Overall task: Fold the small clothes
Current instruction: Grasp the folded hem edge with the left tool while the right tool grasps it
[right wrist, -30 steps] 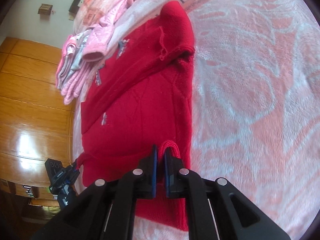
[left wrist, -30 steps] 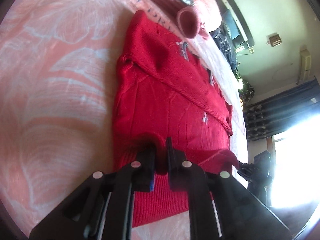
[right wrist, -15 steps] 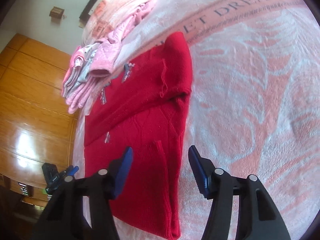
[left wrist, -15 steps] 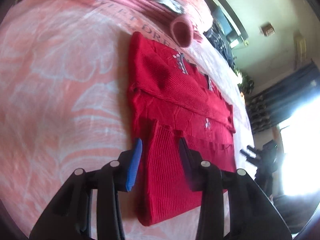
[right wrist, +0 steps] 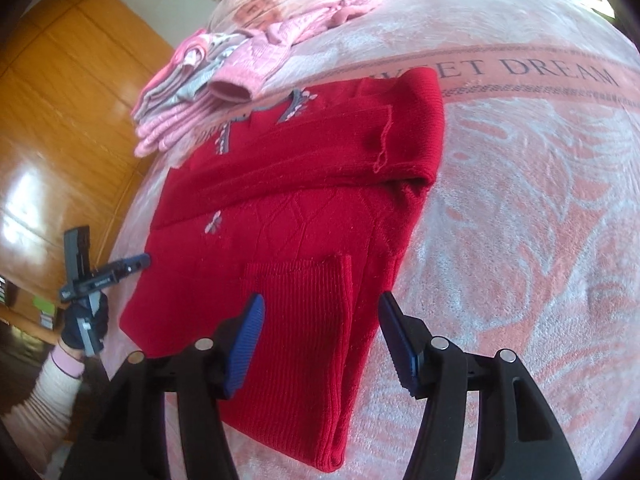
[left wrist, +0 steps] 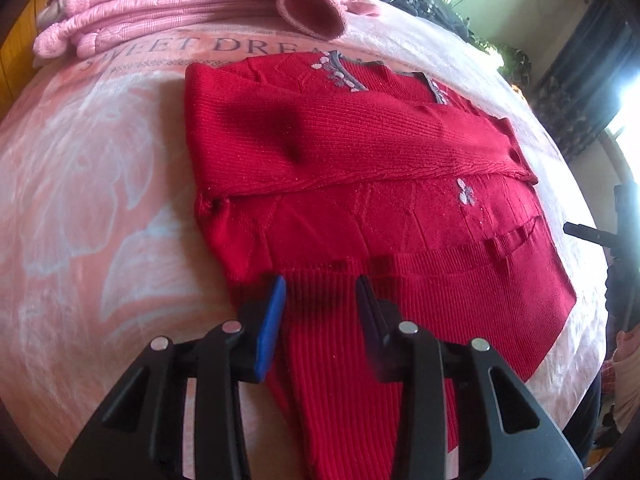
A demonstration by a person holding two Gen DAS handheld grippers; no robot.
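Left gripper [left wrist: 320, 300] spread wide, empty, over the ribbed hem of the red sweater [left wrist: 360, 152]. Sweater flat on the pink bedspread [left wrist: 100, 200], sleeves folded across. Right gripper [right wrist: 320, 324] likewise wide, empty, above the hem's folded-up corner.

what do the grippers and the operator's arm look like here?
Both grippers, left gripper and right gripper, are black plastic with silver round fasteners and ribbed blue pads on the jaws. No cables visible. The person wears a dark glove and pink-cuffed pale sleeve.
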